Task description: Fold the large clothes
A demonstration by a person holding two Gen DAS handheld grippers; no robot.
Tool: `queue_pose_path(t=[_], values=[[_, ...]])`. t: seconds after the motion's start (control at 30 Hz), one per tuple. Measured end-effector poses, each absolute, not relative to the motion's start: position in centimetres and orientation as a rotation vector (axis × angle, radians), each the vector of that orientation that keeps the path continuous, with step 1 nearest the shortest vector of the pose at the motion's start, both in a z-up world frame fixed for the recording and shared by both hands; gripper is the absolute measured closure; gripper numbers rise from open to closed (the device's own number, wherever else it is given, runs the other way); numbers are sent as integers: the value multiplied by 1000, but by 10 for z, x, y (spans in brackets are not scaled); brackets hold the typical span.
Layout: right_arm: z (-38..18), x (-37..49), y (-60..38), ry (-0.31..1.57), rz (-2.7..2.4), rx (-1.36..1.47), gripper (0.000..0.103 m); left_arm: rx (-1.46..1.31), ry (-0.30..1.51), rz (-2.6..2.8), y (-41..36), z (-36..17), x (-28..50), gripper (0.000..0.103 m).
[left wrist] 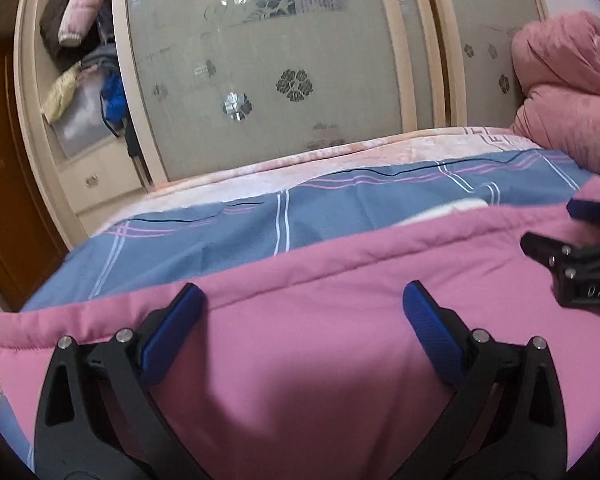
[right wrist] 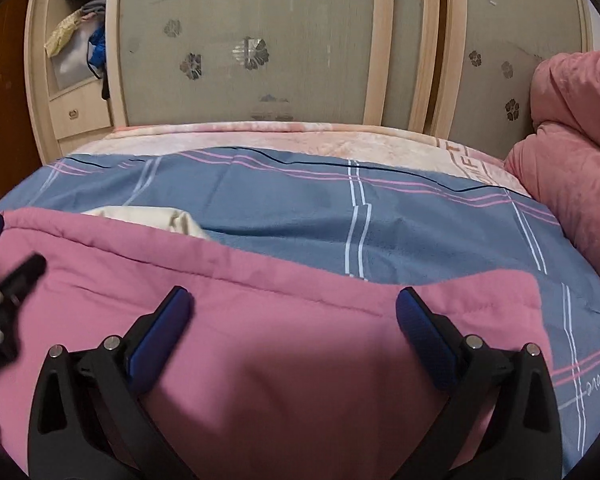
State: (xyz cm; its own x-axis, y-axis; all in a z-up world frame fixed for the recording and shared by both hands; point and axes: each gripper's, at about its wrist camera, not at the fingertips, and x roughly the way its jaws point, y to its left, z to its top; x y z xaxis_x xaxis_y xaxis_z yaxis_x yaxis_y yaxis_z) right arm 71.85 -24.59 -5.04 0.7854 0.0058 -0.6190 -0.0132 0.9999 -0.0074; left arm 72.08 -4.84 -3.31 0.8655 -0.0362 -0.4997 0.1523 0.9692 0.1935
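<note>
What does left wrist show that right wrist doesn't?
Left wrist only: the right gripper entering at the right edge, and the pink garment's left end.
Right wrist only: the garment's right corner, more of the cream fabric tucked behind its far edge, and the left gripper at the left edge, blurred.
Both: the pink garment on the blue plaid sheet, open fingers over it, the wardrobe, the pink bedding pile.

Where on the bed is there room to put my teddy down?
Bare room is on the blue plaid sheet, between the pink garment and the peach blanket by the wardrobe. The right end is crowded by bunched pink bedding; a cream cloth pokes out at the left.
</note>
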Motion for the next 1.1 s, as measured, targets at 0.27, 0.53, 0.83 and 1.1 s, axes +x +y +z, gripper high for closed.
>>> queue_pose_path(t=[0.27, 0.53, 0.83, 1.1], values=[[-74, 740, -300, 725, -62, 199, 1, -63, 572, 134, 67, -39, 776, 17], [-85, 737, -308, 702, -47, 277, 1, -129, 580, 109, 81, -50, 777, 20], [-79, 648, -391, 350, -245, 706, 1, -394, 499, 299, 138, -43, 719, 2], [-74, 472, -440, 373, -314, 708, 1, -100, 200, 306, 121, 22, 488, 2]])
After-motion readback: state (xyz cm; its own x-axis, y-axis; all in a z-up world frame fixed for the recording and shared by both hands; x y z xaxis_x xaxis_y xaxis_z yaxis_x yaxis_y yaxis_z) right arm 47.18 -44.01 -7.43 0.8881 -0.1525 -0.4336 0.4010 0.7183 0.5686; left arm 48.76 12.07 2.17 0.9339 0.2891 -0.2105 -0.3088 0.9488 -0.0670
